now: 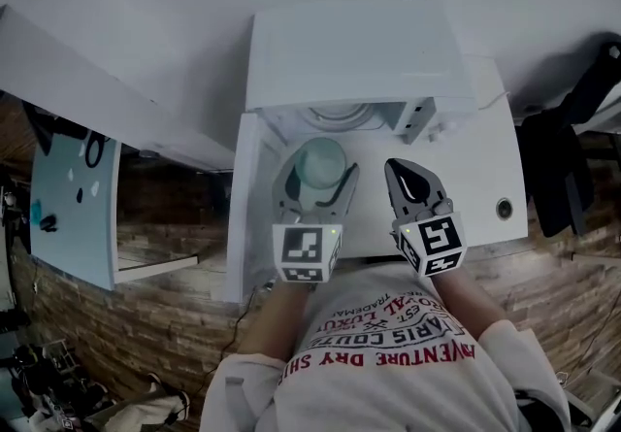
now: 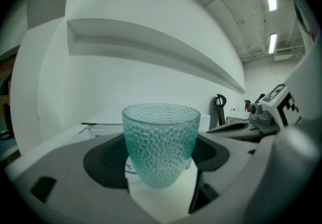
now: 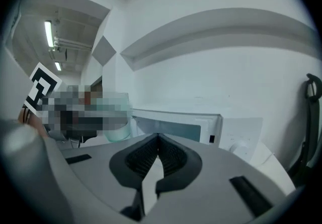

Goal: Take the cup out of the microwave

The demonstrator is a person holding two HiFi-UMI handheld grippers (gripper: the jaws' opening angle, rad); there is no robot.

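A teal dimpled glass cup (image 1: 320,156) is held upright in front of the white microwave (image 1: 349,51), outside its cavity. The turntable (image 1: 340,116) shows inside the cavity, and the door (image 1: 243,207) is swung out to the left. My left gripper (image 1: 318,178) is shut on the cup, one jaw against each side. In the left gripper view the cup (image 2: 161,142) fills the gap of the left gripper (image 2: 161,170). My right gripper (image 1: 408,176) hangs just right of the cup, shut and empty. The right gripper (image 3: 157,140) shows its pads pressed together. The cup (image 3: 113,117) sits partly behind a mosaic patch.
The white table (image 1: 485,178) carries the microwave and a small round fitting (image 1: 504,208) near its right edge. A dark garment (image 1: 568,158) hangs at the right. A pale blue board (image 1: 73,207) stands at the left over the brick-pattern floor (image 1: 146,323).
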